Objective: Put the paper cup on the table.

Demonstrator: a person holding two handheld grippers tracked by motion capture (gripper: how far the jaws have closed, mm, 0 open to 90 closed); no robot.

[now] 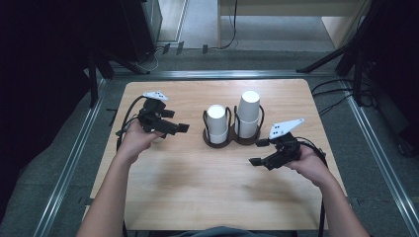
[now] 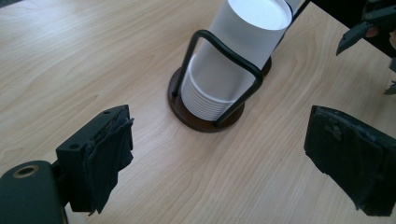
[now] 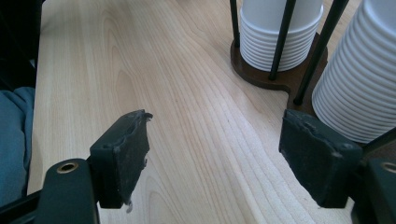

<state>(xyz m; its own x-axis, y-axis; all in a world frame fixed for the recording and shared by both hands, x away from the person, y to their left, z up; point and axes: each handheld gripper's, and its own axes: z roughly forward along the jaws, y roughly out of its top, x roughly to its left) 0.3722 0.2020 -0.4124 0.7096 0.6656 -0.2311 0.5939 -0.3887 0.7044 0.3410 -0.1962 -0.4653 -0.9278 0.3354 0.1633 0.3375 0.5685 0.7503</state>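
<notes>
Place: lab-style recording room
Work surface: pale wooden desk [image 1: 163, 177] set within metal floor rails [image 1: 69, 163]
Surroundings: dark stands [image 1: 341, 52] on both sides, loose cables [image 1: 336, 91] over grey carpet [image 1: 29, 197]
Background: light wood furniture [image 1: 291, 7] at the far wall

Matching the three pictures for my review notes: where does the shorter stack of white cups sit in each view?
High view: shorter stack of white cups stands at table centre, in the left ring of the dark cup holder.
Left gripper view: upper middle, beyond the open jaws.
Right gripper view: top edge, right of centre.
Shared landmark: the holder's brown base and black wire loops.
</notes>
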